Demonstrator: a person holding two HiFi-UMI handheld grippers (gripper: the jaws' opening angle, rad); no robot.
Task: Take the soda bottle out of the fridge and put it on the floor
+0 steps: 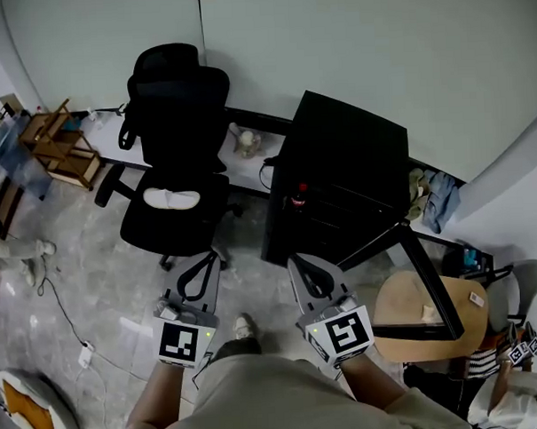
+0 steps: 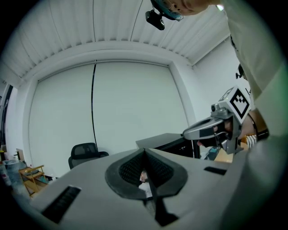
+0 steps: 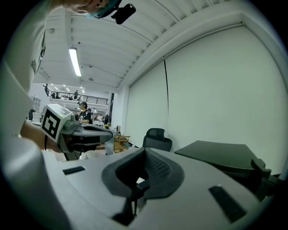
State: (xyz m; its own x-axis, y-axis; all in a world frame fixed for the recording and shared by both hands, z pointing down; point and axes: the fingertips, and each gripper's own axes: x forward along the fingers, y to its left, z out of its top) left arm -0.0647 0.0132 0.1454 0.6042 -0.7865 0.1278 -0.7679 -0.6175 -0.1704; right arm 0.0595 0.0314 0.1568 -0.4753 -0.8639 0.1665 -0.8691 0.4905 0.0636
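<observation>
A black mini fridge (image 1: 346, 161) stands ahead and to the right, its glass door (image 1: 427, 287) swung open toward me. On a shelf at the fridge's left side stands the soda bottle (image 1: 299, 198), dark with a red cap and label. My left gripper (image 1: 206, 258) and right gripper (image 1: 300, 263) are held side by side above the floor, short of the fridge, both shut and empty. In the left gripper view the pads (image 2: 135, 168) meet in front of the fridge top (image 2: 164, 141). The right gripper view shows closed pads (image 3: 157, 167) and the fridge (image 3: 225, 155) to the right.
A black office chair (image 1: 178, 142) stands left of the fridge. A low white ledge (image 1: 249, 170) runs along the wall with a small toy (image 1: 247, 142) on it. A round wooden table (image 1: 406, 323) sits behind the open door. A wooden rack (image 1: 59, 145) and a floor cable (image 1: 69, 324) lie left.
</observation>
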